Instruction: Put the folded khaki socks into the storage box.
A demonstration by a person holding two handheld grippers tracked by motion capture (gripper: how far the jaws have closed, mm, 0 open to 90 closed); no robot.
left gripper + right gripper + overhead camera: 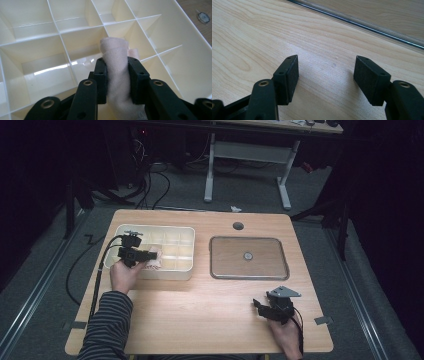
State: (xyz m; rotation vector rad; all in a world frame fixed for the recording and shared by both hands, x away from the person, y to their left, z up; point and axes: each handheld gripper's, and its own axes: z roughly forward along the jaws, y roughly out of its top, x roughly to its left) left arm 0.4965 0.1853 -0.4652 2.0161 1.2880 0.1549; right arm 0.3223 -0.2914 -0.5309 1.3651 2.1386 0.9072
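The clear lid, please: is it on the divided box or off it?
Off: the clear lid lies flat on the table, beside the divided box, whose compartments stand uncovered.

We hold our left gripper (150,255) out over the left half of the table, forearm in a striped sleeve (107,320) reaching forward, hand (125,275) wrapped under its body, and in the left gripper view its jaws are pressed tight on a roll of cloth (117,72) between the pads. Our right gripper (260,307) sits low near the front right of the table, hand (287,337) behind it, jaws pointing left and standing wide apart with nothing between them.
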